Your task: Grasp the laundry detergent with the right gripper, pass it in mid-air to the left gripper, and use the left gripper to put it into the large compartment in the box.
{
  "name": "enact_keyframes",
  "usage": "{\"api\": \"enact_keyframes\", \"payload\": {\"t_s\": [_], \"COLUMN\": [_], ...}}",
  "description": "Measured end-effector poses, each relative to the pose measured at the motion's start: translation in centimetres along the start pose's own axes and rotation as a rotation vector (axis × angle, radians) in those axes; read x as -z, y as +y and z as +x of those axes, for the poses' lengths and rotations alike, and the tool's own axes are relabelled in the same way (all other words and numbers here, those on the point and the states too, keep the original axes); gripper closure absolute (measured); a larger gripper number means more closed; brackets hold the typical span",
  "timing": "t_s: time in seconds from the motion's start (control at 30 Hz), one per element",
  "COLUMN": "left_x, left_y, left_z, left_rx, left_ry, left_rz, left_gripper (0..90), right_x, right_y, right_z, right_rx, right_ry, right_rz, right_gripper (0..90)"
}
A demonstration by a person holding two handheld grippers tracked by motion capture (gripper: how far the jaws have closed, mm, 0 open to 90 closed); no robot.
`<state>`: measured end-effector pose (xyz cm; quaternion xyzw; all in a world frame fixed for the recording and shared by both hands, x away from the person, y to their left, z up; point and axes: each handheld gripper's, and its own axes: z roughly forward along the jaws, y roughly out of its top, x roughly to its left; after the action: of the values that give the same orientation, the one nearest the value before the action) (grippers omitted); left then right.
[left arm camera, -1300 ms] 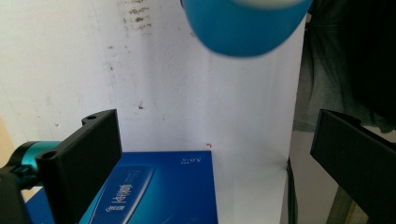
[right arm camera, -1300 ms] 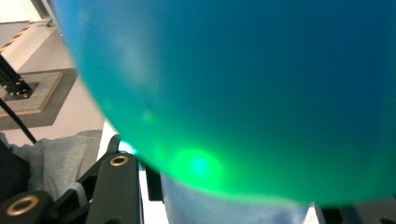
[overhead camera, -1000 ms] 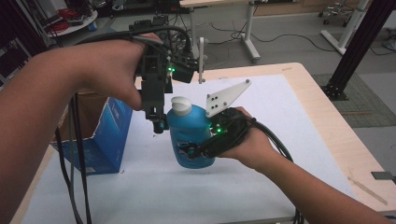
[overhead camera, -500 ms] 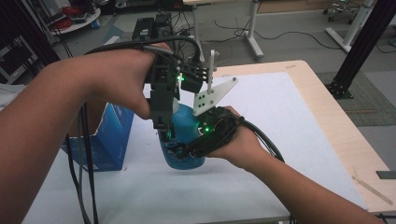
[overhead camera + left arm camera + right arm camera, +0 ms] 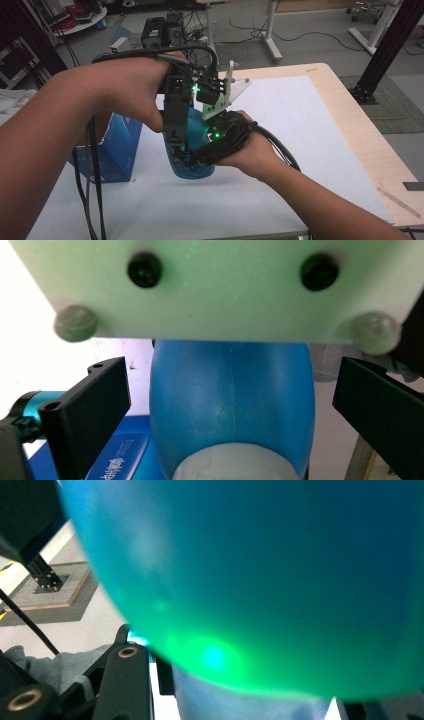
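Bottle: smooth, glossy blue plastic. Box: glossy blue cardboard. Table: matt wood edge, white matt mat.

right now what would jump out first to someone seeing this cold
A blue bottle stands near the table's middle, with two forearms crossing over it. The right hand-held gripper hugs its side, while the left hand-held gripper hangs above its white cap, jaws spread. An open blue box sits just left.

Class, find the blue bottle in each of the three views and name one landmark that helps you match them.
High view: blue bottle, centre, between both hands.
Left gripper view: centre, between the black jaws.
Right gripper view: close up, upper frame.
Shared landmark: its white cap, bottom centre in both gripper views.
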<state>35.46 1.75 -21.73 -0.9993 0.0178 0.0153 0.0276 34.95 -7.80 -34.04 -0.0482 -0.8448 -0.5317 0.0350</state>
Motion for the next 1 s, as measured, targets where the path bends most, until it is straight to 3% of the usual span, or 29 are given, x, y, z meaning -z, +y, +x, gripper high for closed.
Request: {"api": "enact_keyframes", "payload": {"t_s": [0.3, 0.33, 0.47, 1.0], "left_x": [-0.16, -0.18, -0.22, -0.41], "left_y": [-0.07, -0.11, -0.12, -0.20], "left_z": [0.08, 0.12, 0.16, 0.30], "left_rx": [0.009, 0.010, 0.012, 0.018], "left_ry": [0.021, 0.028, 0.028, 0.039], "left_rz": [0.006, 0.003, 0.004, 0.015], "left_gripper": [2.2, 6.7, 9.6, 17.2], "right_x": [0.04, 0.05, -0.03, -0.11], "right_y": [-0.02, -0.01, 0.00, 0.15], "right_z": [-0.09, -0.10, -0.09, -0.07], "right_rx": [-0.006, -0.004, -0.003, -0.006], "right_ry": [0.002, -0.002, -0.004, -0.001], "right_rz": [-0.001, 0.000, 0.000, -0.001], "right_gripper": [46.5, 46.5, 46.5, 46.6]}}
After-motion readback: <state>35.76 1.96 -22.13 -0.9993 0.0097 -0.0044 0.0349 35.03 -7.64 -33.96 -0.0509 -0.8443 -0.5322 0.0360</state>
